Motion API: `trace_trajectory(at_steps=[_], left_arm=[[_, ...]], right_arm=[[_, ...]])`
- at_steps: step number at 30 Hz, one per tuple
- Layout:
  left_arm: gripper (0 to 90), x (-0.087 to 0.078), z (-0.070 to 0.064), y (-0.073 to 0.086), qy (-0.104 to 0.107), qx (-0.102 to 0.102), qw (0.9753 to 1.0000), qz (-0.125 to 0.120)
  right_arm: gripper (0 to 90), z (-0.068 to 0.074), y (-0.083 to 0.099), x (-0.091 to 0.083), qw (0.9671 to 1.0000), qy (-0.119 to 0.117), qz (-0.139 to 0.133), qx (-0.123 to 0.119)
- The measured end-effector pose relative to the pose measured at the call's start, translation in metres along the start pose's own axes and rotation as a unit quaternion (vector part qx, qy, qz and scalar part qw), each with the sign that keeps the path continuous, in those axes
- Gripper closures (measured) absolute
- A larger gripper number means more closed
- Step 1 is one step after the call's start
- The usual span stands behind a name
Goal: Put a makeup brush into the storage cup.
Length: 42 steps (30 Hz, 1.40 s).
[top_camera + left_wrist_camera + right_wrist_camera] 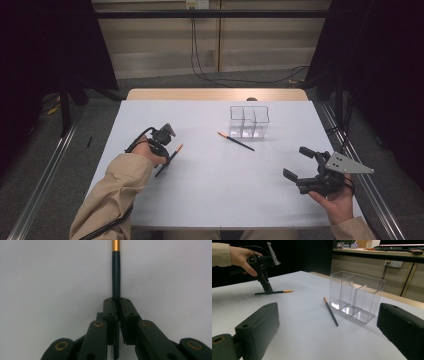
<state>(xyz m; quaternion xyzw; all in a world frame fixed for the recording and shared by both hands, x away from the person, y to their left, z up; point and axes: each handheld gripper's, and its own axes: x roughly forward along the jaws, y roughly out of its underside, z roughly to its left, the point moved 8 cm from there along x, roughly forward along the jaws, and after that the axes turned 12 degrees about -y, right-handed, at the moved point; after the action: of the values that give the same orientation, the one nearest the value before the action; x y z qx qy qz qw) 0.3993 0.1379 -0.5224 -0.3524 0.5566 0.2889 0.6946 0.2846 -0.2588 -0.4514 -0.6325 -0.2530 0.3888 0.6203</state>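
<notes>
Pinching a dark pencil (116,275) between pressed jaws, the left gripper (167,155) holds it down at the white worktop (210,185). The right gripper (300,162) hovers with jaws spread. Farther off, a 2nd pencil (236,141) lies just beside a clear 2-compartment holder (249,120).

I see my left gripper (117,305) in matt black plastic with brass-coloured rivets, clamped on a pen (116,277) with a smooth, dark, slightly glossy barrel and a shiny gold band. The organiser (356,295) looks like clear glossy plastic. The table (210,185) top is smooth, matt white; its far edge (215,94) looks like light wood. My sleeve (117,187) is tan cloth
</notes>
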Motion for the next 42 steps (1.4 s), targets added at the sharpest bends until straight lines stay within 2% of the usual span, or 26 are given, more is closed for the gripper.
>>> trace_trajectory(at_steps=[3,11,19,22,24,26,27,28,32,34,35,38,39,40,41,42], left_arm=[[83.5,0.001,0.0,0.0,0.002,0.004,1.0,0.007],[83.5,0.001,-0.002,-0.002,-0.017,0.01,0.9996,0.018],[84.4,-0.001,-0.002,-0.002,-0.014,0.012,0.9997,0.018],[84.5,-0.002,-0.002,-0.002,-0.005,0.01,0.9999,0.013],[84.4,-0.006,-0.001,-0.005,0.003,0.007,1.0,-0.005],[84.4,-0.007,0.0,-0.006,0.008,0.005,0.9999,-0.009],[84.4,-0.01,-0.001,-0.008,0.021,-0.003,0.9995,-0.022],[84.4,-0.01,-0.001,-0.008,0.021,-0.003,0.9995,-0.022],[84.4,-0.014,0.0,-0.013,0.043,-0.021,0.9972,-0.058],[84.4,-0.015,-0.001,-0.013,0.046,-0.025,0.9966,-0.063],[84.4,-0.016,-0.001,-0.014,0.053,-0.031,0.9955,-0.072],[84.4,-0.018,-0.001,-0.016,0.054,-0.038,0.9941,-0.085],[84.4,-0.019,0.0,-0.017,0.055,-0.045,0.9923,-0.101],[84.4,-0.019,0.0,-0.017,0.055,-0.045,0.9923,-0.101],[84.4,-0.021,0.001,-0.02,0.056,-0.053,0.9897,-0.121],[84.4,-0.021,0.001,-0.02,0.056,-0.053,0.9897,-0.121]], right_arm=[[3.8,0.0,0.0,0.0,1.0,0.0,-0.001,0.0],[3.8,0.0,0.0,0.0,1.0,-0.001,0.001,0.0],[3.7,-0.001,0.0,-0.001,1.0,0.0,-0.001,0.002],[3.8,-0.001,0.001,0.0,1.0,0.0,0.0,0.003],[3.7,-0.001,0.001,-0.001,1.0,0.001,0.0,0.002],[3.7,-0.001,0.001,0.0,1.0,0.001,0.0,0.003],[3.7,-0.002,0.002,0.0,1.0,0.0,0.0,0.002],[3.8,-0.002,0.002,0.0,1.0,0.001,0.0,0.002],[3.8,-0.002,0.002,0.0,1.0,0.0,0.0,0.002],[3.7,-0.002,0.002,0.0,1.0,0.0,0.001,0.003],[3.7,-0.002,0.002,0.0,1.0,0.0,0.001,0.003],[3.7,-0.001,0.002,0.0,1.0,0.0,0.001,0.002],[3.7,-0.001,0.002,0.0,1.0,0.001,0.001,0.002],[3.7,-0.001,0.002,0.0,1.0,0.001,0.001,0.002],[3.7,-0.001,0.002,0.0,1.0,0.0,0.001,0.003],[3.7,-0.001,0.002,0.0,1.0,0.0,0.001,0.003]])
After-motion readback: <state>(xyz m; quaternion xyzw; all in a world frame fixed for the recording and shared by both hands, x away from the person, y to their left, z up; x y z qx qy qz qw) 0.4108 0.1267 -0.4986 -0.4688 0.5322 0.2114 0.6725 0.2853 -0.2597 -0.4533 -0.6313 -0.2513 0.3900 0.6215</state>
